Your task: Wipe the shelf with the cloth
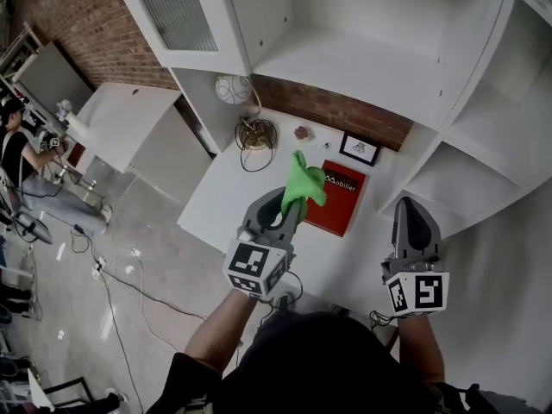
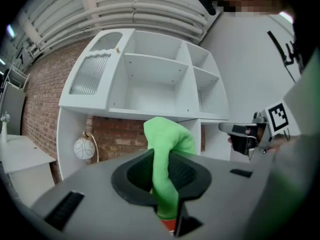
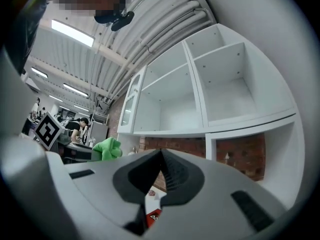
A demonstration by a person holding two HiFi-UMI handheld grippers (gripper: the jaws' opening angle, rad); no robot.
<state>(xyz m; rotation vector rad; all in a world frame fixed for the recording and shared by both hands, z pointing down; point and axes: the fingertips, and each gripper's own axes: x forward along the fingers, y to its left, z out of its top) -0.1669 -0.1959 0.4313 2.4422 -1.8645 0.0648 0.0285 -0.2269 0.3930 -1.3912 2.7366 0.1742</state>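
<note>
The cloth, a soft, bright green, fleecy rag, is standing up out of the left gripper, its free end flopping over in a rumpled fold above the jaw tips. In the left gripper view the jaws are pressing together on the cloth's lower part, the ribbed black pads squeezing it into a narrow strip. It is hanging in the air over the white desk, apart from the shelf ahead of it.

The right gripper is hovering beside the left one, over the desk's right end. Its jaws are meeting at the tips with nothing between them, as the right gripper view is showing; the cloth is appearing there off to the left.

The shelf is a smooth, matt white unit of square, open compartments, all of them bare inside, with a ribbed frosted-glass door at its left end. Rough red brick wall is showing beneath it.

On the desk a flat red book is lying just beyond the left gripper, with a small black-framed picture near it, a coil of thin wire and a round, pale globe lamp by the wall. A person is sitting far off at the left, on the grey concrete floor.
</note>
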